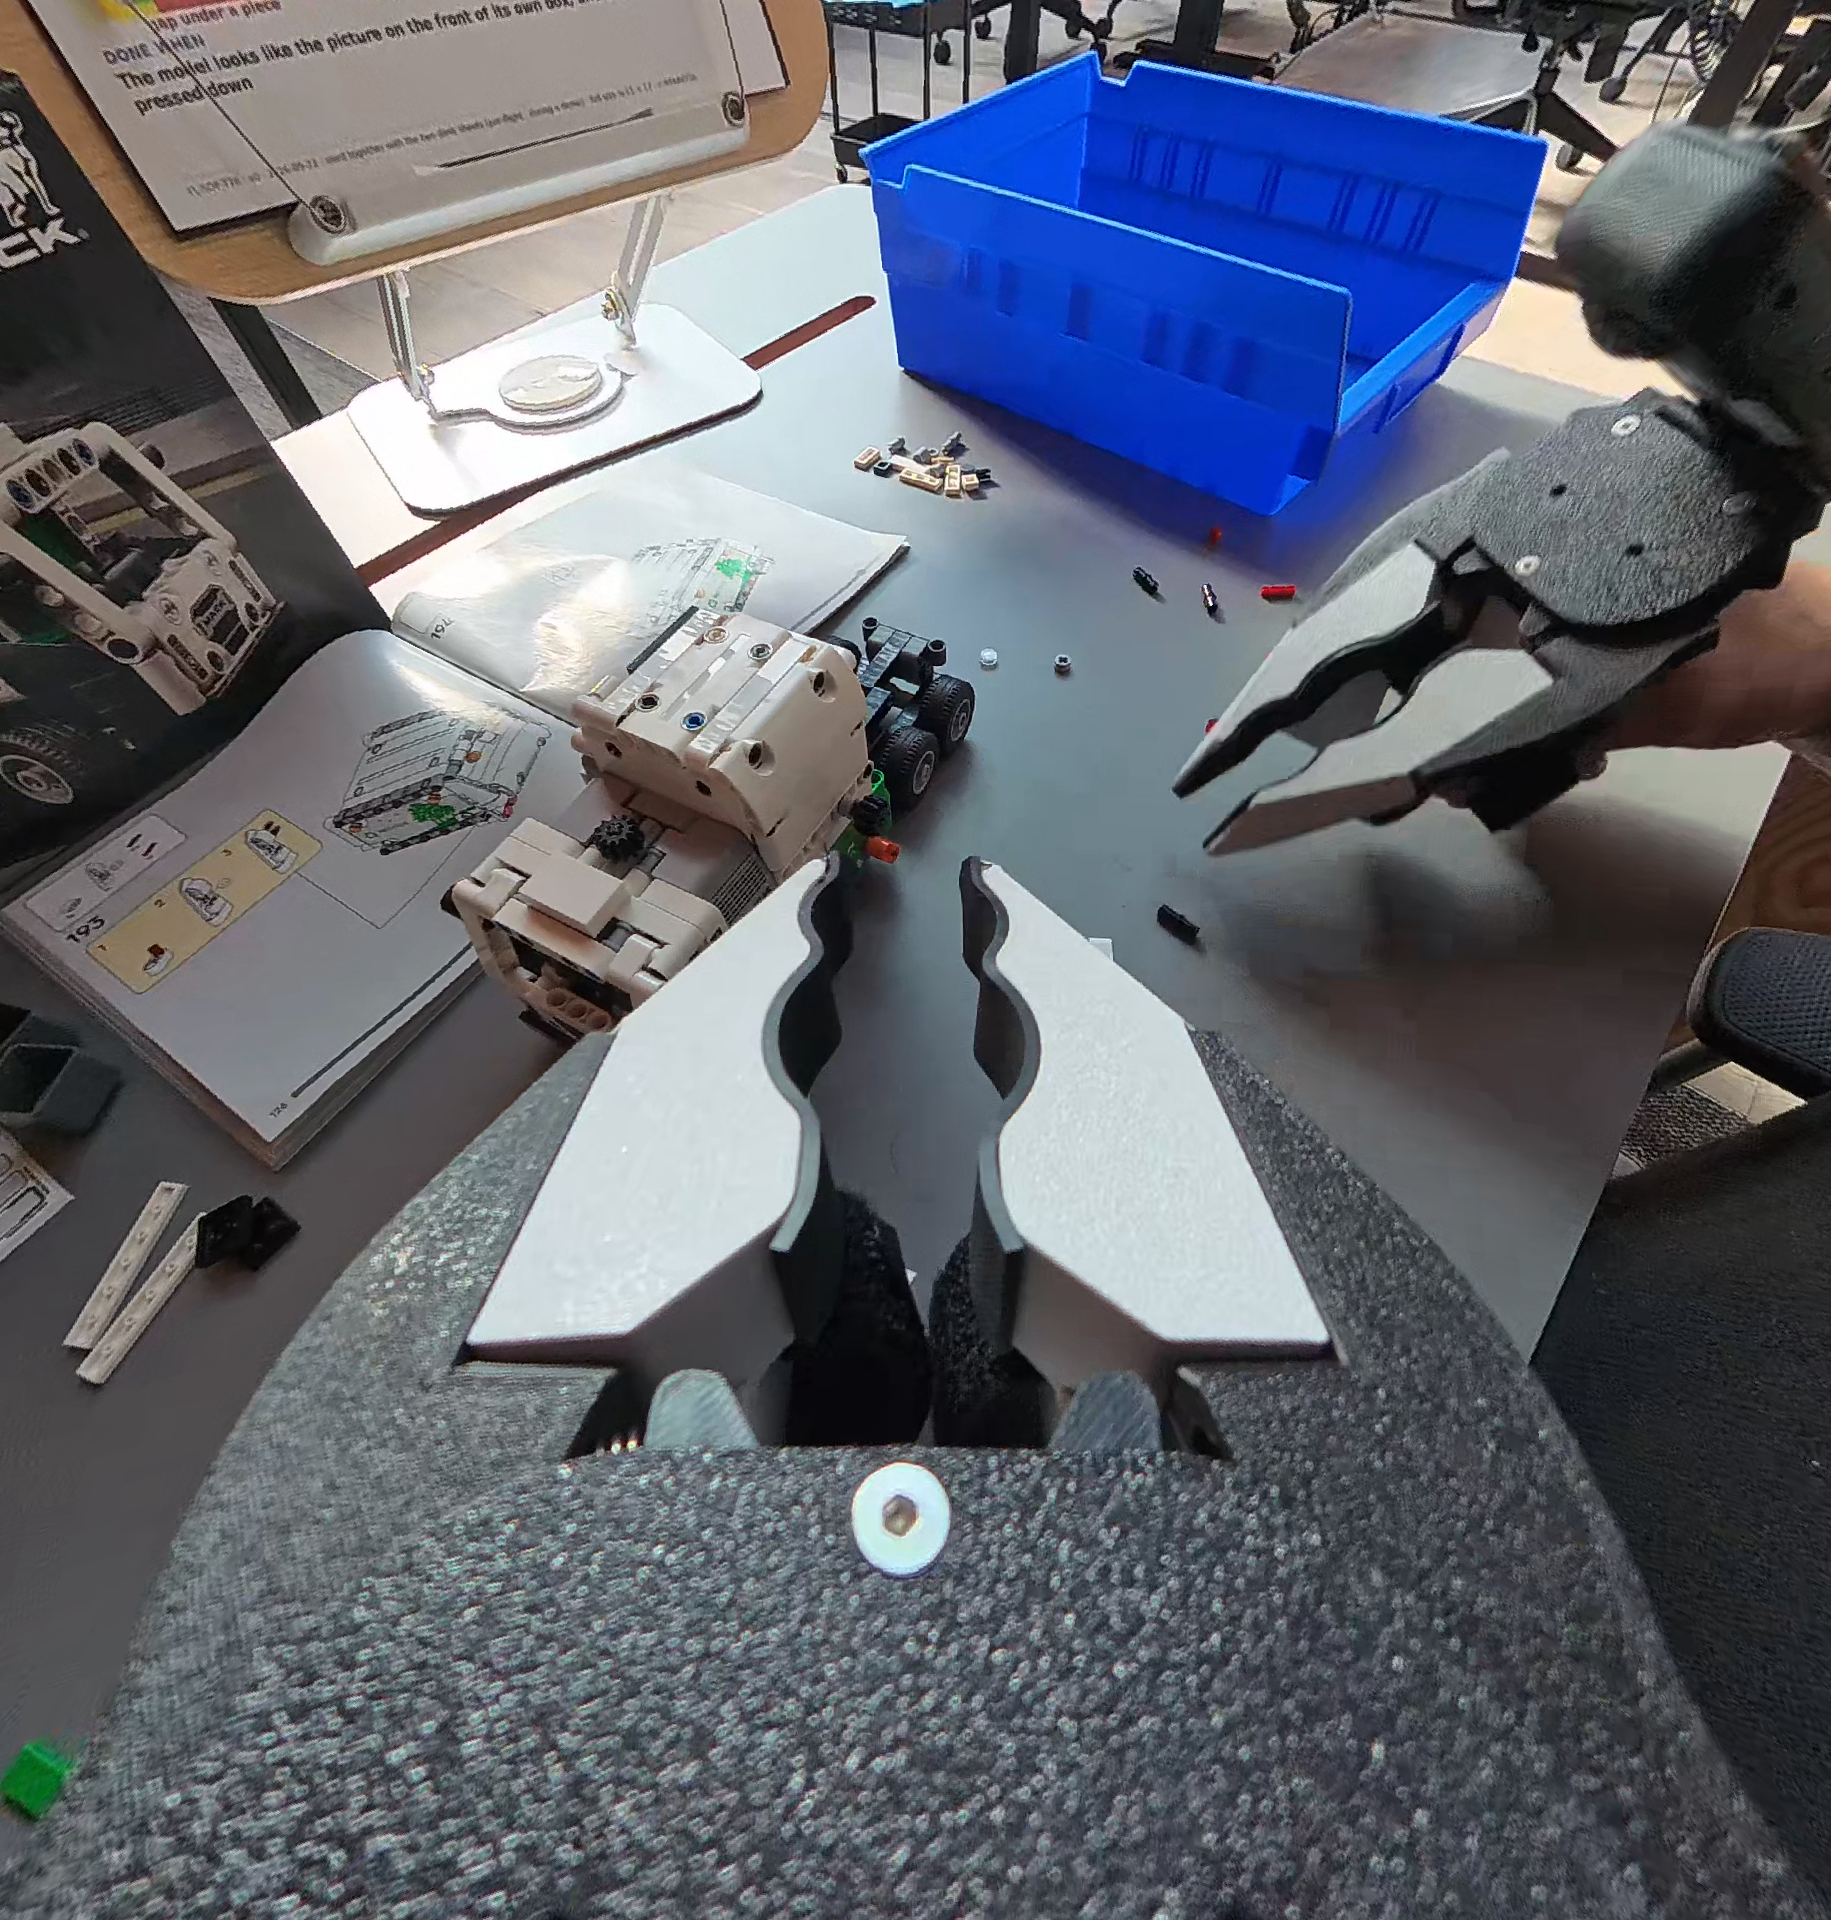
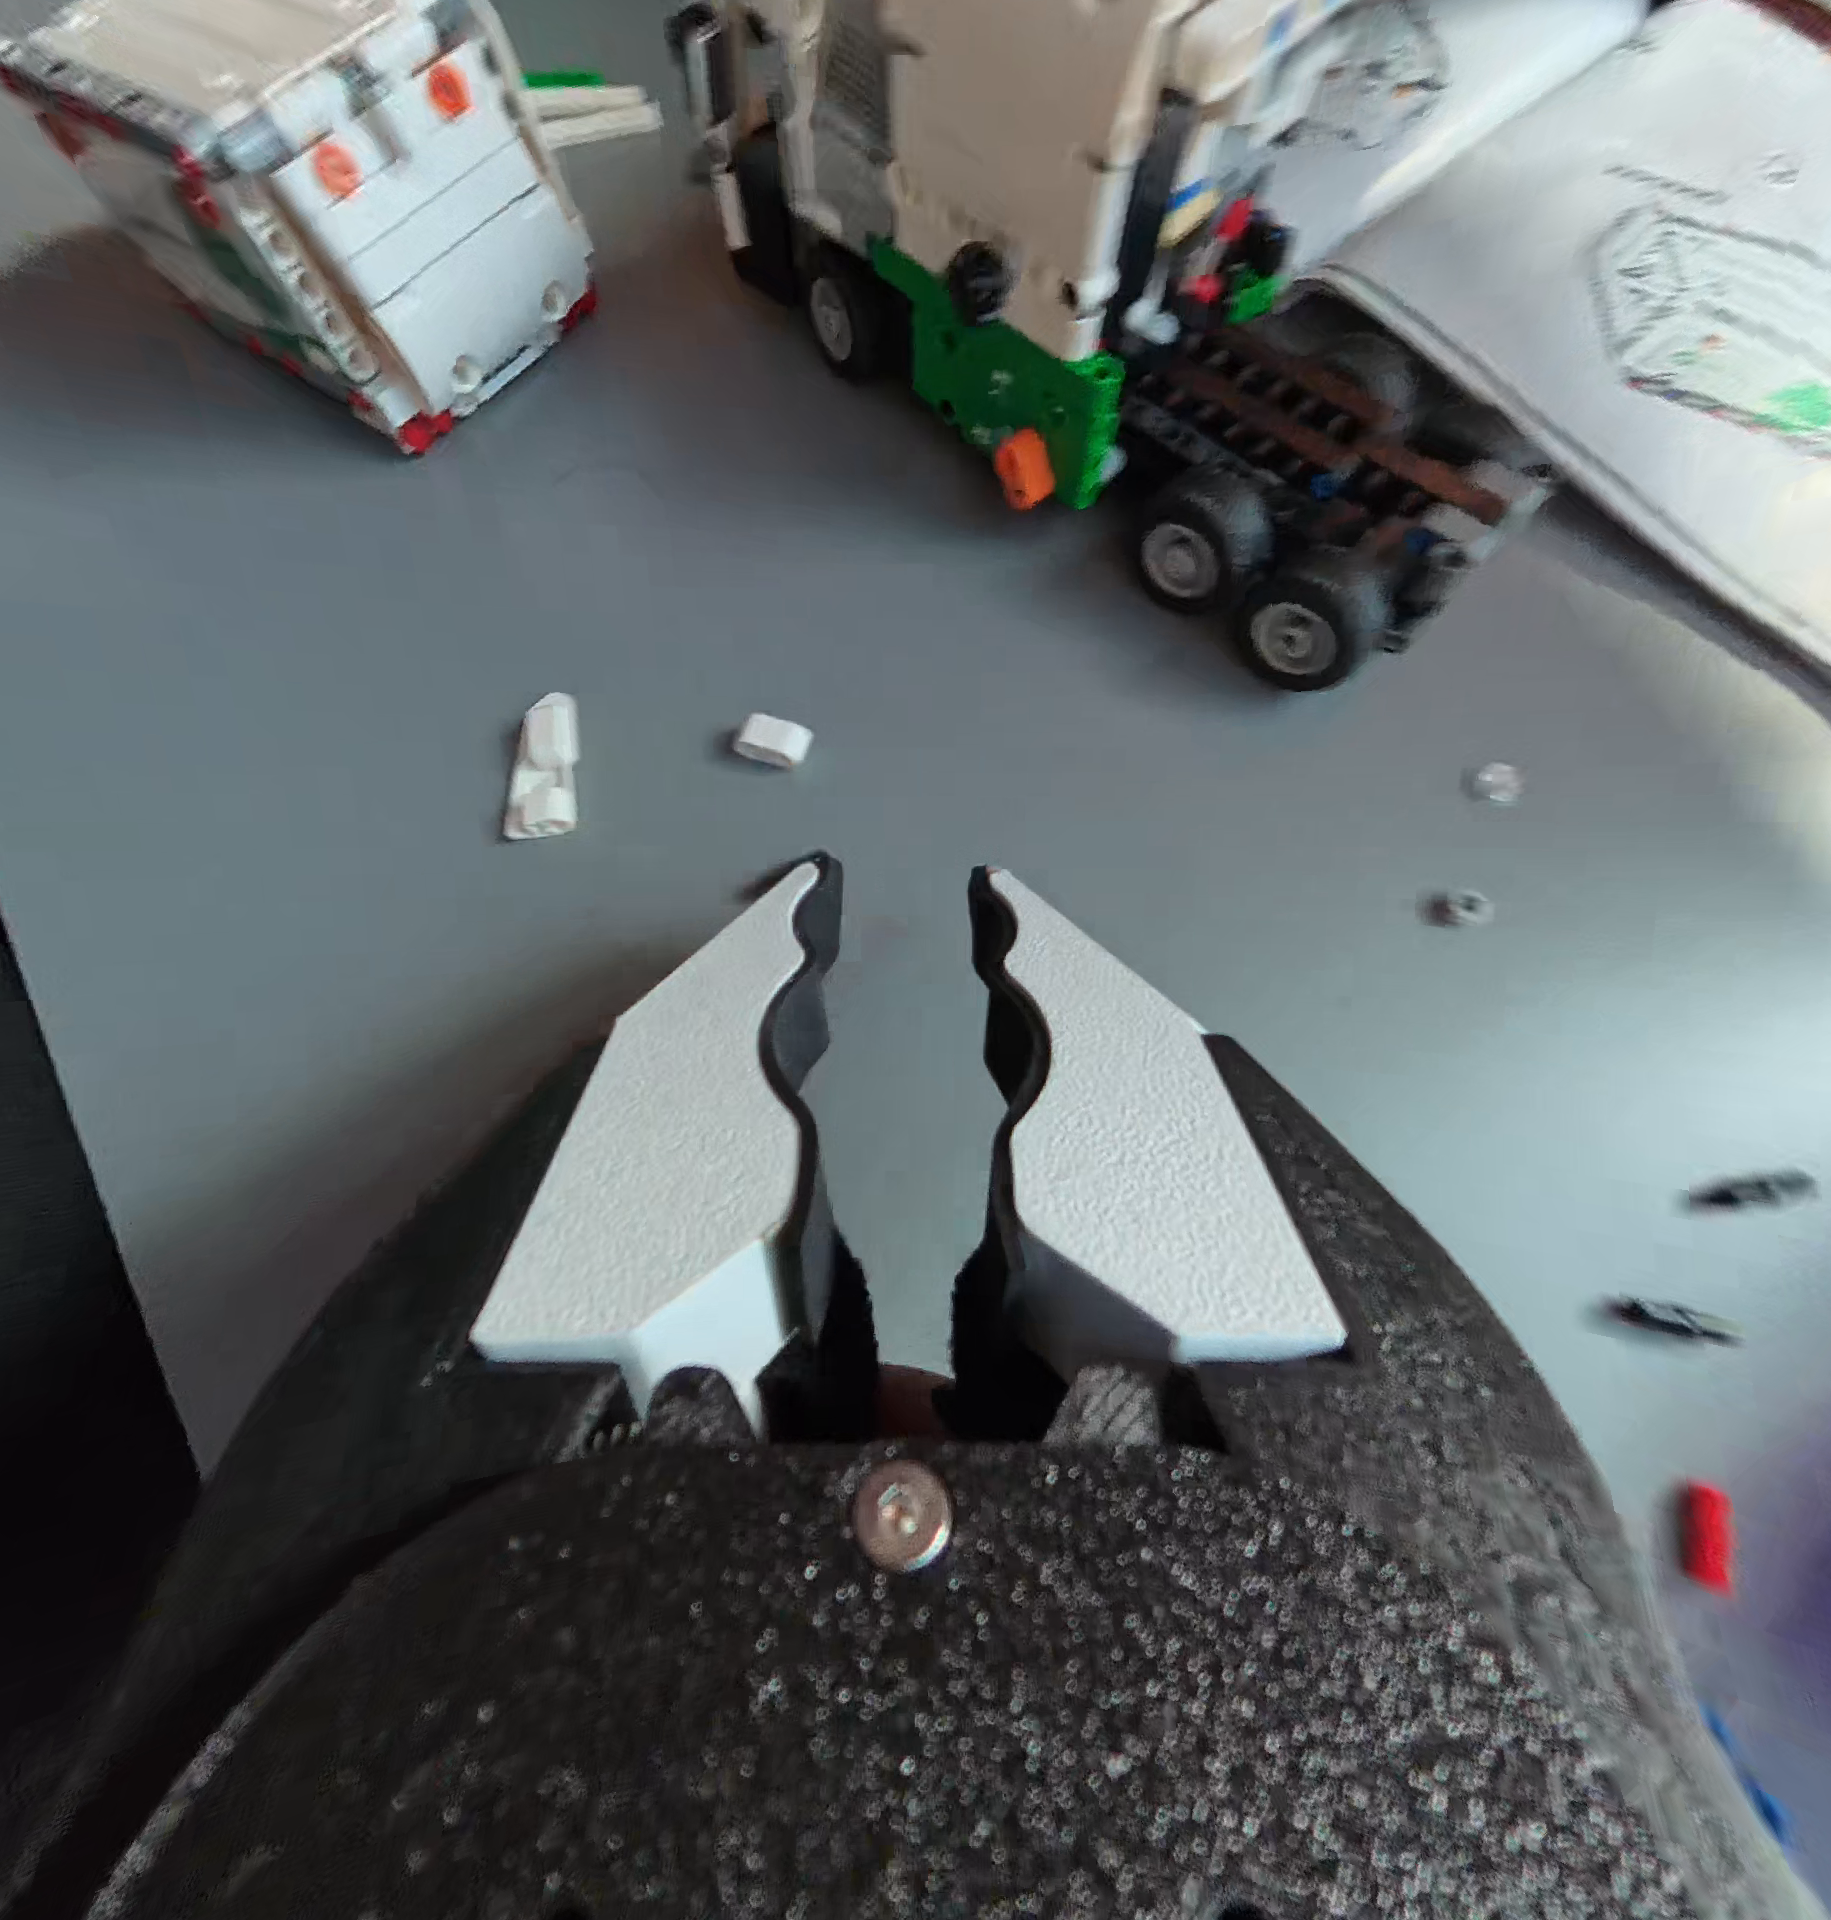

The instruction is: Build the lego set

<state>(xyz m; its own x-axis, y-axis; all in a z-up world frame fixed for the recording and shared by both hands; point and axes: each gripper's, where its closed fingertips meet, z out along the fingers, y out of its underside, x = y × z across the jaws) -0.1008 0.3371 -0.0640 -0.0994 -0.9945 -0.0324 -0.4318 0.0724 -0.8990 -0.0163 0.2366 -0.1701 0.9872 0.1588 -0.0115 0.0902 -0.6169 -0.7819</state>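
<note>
The partly built white lego truck (image 1: 724, 748) lies on the grey table beside the open instruction booklet (image 1: 267, 883). My left gripper (image 1: 900, 873) is open and empty, with its tips just right of the truck. My right gripper (image 1: 1212, 805) is open and empty, off to the right above the table. In the right wrist view the truck (image 2: 1046, 260) shows green parts and black wheels, and a separate white body section (image 2: 308, 208) lies to its left. My right gripper (image 2: 903, 883) hovers over bare table near two small white pieces (image 2: 544, 769) (image 2: 773, 740).
A blue bin (image 1: 1202, 312) stands at the back, with several small tan and black pieces (image 1: 926, 468) in front of it. Loose pins (image 1: 1176, 923) are scattered on the table. White long plates (image 1: 126, 1278), a black piece (image 1: 246, 1231) and a green brick (image 1: 33, 1777) lie near left. The set's box (image 1: 59, 520) stands at the left. My hands' fingertips stand some 15 centimetres from each other. The left tips stand about 25 centimetres off the black piece (image 1: 246, 1231).
</note>
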